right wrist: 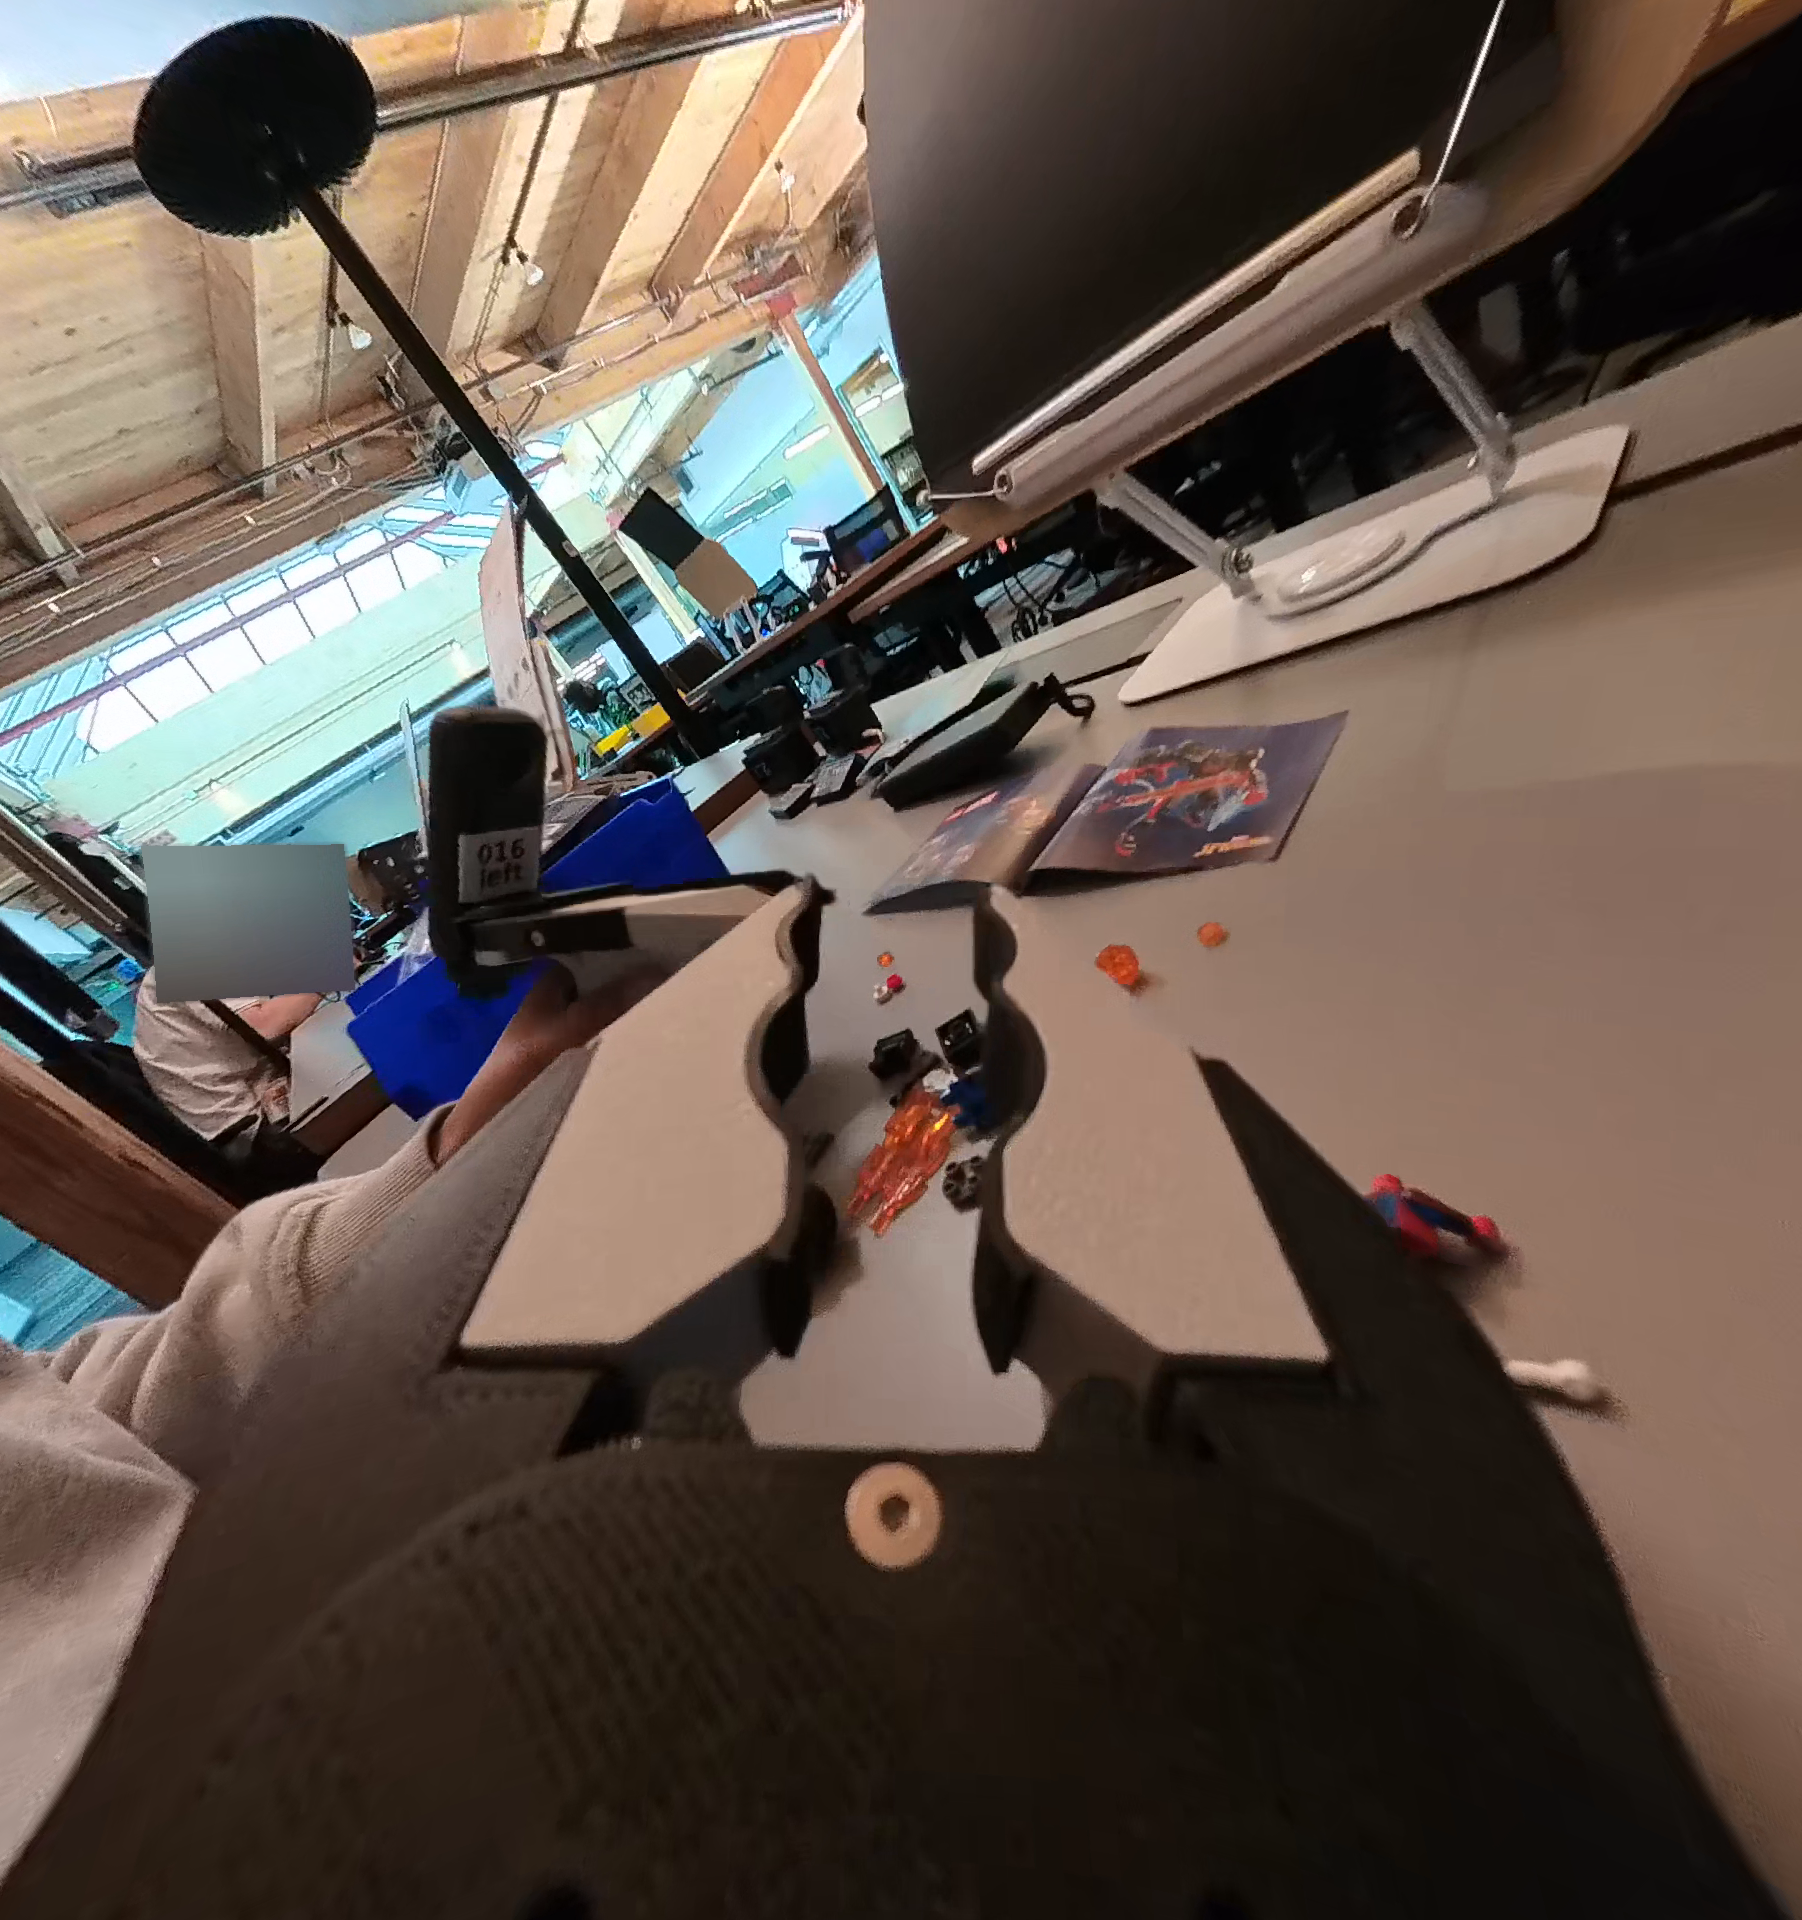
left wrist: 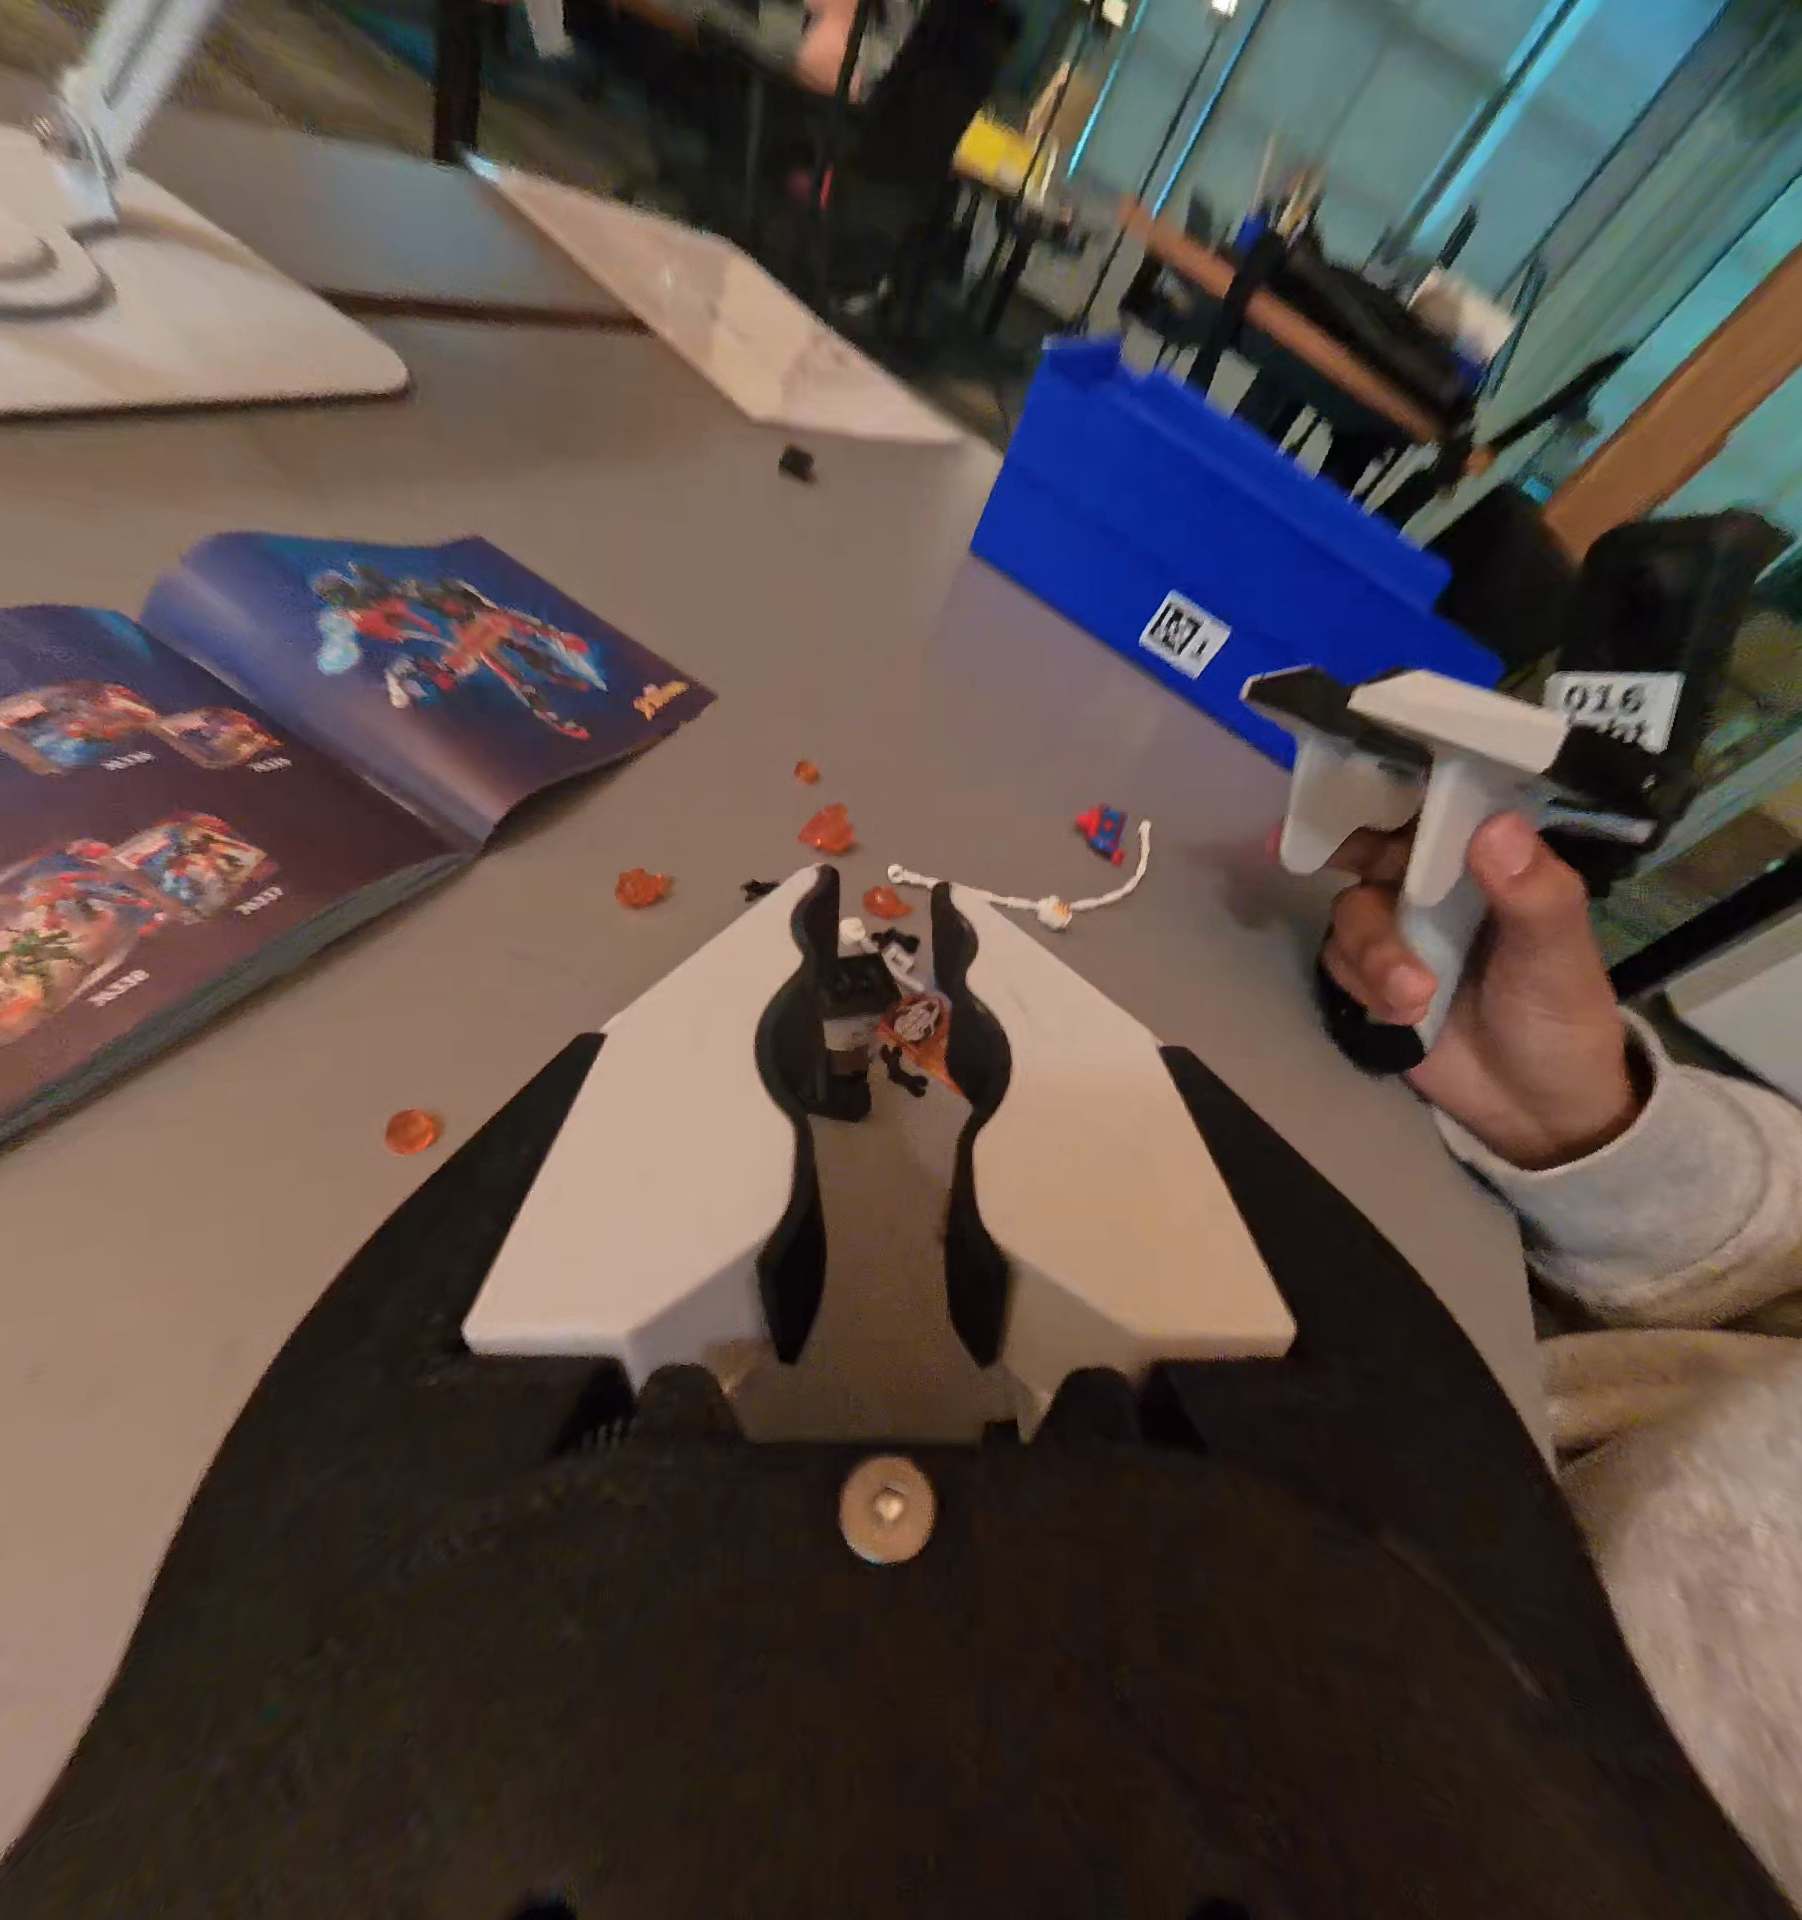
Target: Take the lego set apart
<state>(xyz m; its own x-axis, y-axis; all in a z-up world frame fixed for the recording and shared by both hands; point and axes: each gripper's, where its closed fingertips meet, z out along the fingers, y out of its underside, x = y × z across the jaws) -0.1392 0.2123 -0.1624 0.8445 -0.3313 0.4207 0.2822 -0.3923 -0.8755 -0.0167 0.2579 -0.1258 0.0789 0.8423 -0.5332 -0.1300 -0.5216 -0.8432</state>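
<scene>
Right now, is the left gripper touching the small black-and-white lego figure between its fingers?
Cannot tell. In the left wrist view the left gripper brackets the lego figure, but contact isn't plain.

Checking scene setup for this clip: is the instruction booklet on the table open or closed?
Open. The booklet lies spread flat on the grey table, two printed pages showing either side of a raised centre fold; the right wrist view agrees.

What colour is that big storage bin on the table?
Bright blue bin; the left wrist view shows it best.
</scene>
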